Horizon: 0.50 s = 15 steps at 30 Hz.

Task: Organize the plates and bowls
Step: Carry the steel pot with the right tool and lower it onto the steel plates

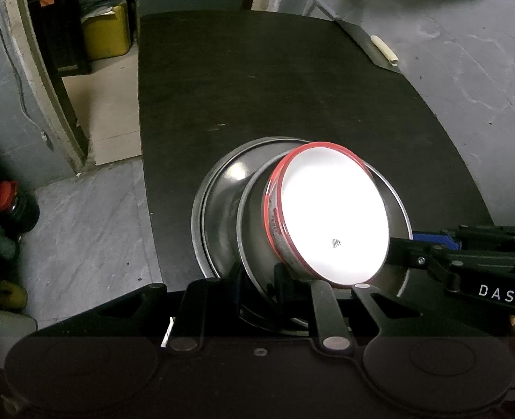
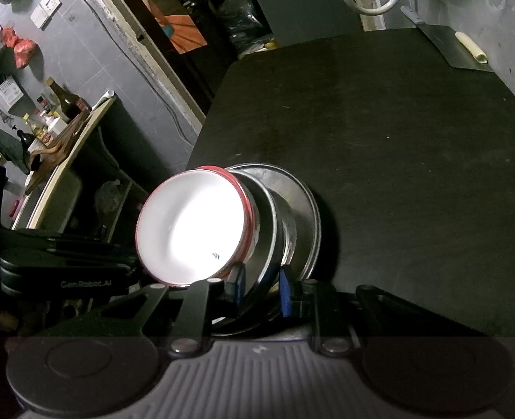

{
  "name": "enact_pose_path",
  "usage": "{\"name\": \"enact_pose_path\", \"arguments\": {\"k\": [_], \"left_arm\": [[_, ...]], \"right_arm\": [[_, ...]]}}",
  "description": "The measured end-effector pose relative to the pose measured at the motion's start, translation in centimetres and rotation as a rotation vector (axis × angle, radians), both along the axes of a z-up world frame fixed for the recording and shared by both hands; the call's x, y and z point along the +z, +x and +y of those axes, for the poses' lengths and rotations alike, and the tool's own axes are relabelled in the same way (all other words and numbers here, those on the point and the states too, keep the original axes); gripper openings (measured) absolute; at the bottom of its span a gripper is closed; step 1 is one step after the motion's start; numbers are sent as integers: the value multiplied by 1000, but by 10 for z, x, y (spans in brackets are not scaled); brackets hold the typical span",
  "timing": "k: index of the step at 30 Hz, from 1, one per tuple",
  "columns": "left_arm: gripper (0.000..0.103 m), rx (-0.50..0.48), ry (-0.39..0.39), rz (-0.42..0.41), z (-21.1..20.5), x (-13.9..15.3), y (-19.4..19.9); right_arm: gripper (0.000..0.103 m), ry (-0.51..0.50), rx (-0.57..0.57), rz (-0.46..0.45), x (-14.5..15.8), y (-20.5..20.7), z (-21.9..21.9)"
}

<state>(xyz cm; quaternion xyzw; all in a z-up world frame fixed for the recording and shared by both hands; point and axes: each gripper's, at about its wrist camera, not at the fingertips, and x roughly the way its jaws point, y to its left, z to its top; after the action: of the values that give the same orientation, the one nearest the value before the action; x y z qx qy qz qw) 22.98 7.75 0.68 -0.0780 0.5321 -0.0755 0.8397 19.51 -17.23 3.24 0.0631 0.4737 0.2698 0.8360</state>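
A white bowl with a red rim [image 1: 331,216] sits inside a shallow steel bowl [image 1: 257,216], which rests over a wider steel plate [image 1: 219,192] on the black table [image 1: 275,80]. My left gripper [image 1: 259,279] is shut on the steel bowl's near rim. In the right wrist view the same white bowl [image 2: 191,223] is nested in the steel bowl [image 2: 268,230] and plate [image 2: 306,206]. My right gripper [image 2: 261,288] is shut on the steel bowl's rim between its blue pads [image 2: 285,291]. Each gripper shows at the other view's edge, on opposite sides of the stack.
A flat metal scraper with a pale handle [image 1: 379,49] lies at the table's far right corner. The table's left edge drops to a grey floor with a yellow can [image 1: 107,31] and bottles [image 1: 6,199]. A shelf with bottles [image 2: 58,104] stands left.
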Motion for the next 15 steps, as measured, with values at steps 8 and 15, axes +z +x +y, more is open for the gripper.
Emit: {"name": "enact_pose_path", "arguments": {"k": [8, 15], "left_arm": [[18, 5, 1, -1, 0, 0, -1], [18, 14, 1, -2, 1, -1, -1]], "right_arm": [[24, 6, -8, 2, 0, 1, 1], [25, 16, -18, 7, -2, 1, 2]]}}
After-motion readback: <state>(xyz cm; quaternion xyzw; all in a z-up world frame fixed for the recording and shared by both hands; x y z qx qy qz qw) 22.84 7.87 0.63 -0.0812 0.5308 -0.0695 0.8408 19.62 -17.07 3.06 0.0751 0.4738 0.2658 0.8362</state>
